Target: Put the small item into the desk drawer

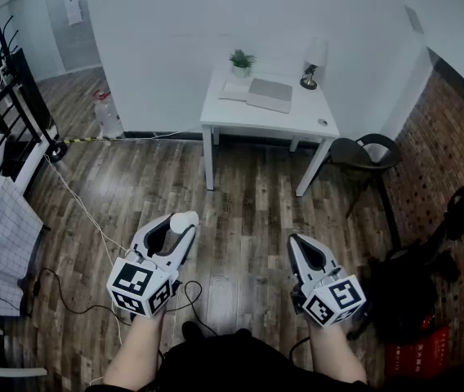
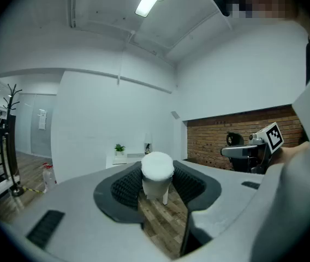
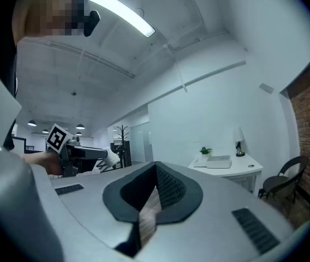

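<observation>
A small white round-topped item (image 1: 185, 219) sits between the tips of my left gripper (image 1: 180, 229), low over the wooden floor. The left gripper view shows the pads pressing on the item (image 2: 157, 172) from both sides. My right gripper (image 1: 296, 244) hangs beside it to the right, its jaws together with nothing in them (image 3: 155, 193). The white desk (image 1: 297, 119) stands well ahead against the far wall, also seen small in the left gripper view (image 2: 123, 159) and the right gripper view (image 3: 237, 167). I cannot make out its drawer from here.
On the desk are a potted plant (image 1: 241, 60), a grey laptop (image 1: 269, 95) and a small lamp (image 1: 312, 60). A dark chair (image 1: 368, 155) stands to its right, and black bags (image 1: 416, 288) lie further right. Cables (image 1: 77, 211) and a rack (image 1: 7, 109) are on the left.
</observation>
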A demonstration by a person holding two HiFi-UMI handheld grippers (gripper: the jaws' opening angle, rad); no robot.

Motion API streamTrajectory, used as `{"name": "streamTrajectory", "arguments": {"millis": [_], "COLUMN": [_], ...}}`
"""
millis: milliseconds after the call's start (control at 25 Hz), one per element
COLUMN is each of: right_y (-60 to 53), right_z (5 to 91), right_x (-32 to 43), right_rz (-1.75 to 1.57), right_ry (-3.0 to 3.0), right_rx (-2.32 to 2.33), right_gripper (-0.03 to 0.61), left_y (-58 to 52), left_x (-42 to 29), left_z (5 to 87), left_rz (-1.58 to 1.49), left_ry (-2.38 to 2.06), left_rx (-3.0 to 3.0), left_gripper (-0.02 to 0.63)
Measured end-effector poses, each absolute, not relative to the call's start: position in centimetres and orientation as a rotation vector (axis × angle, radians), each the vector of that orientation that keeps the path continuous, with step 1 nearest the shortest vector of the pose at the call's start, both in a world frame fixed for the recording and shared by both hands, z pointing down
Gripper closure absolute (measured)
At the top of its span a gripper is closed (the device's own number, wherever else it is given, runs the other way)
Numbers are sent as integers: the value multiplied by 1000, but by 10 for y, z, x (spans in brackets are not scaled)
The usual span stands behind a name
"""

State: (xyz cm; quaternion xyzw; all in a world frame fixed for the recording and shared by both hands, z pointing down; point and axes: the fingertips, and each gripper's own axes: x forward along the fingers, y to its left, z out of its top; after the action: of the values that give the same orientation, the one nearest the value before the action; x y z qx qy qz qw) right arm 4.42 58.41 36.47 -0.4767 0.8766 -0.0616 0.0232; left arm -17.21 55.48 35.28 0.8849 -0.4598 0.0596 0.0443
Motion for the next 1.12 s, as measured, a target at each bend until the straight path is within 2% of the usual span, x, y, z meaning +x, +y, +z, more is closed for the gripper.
{"name": "streamTrajectory", "arguments": {"millis": [760, 1120], "right_y": [617, 552], "right_z": [392, 420], "right_x": [86, 104], "right_rz": [-318, -372], "right_ry": [2723, 2723], "right_rx": [-1362, -1472], "right_gripper": [575, 575], "left_y": [566, 472], "left_x": [-123, -111], "left_z": [373, 412], "left_rz": [166, 169], "left_ry": [-1367, -1299], "left_rx": [2668, 2631], "left_gripper": [436, 436]}}
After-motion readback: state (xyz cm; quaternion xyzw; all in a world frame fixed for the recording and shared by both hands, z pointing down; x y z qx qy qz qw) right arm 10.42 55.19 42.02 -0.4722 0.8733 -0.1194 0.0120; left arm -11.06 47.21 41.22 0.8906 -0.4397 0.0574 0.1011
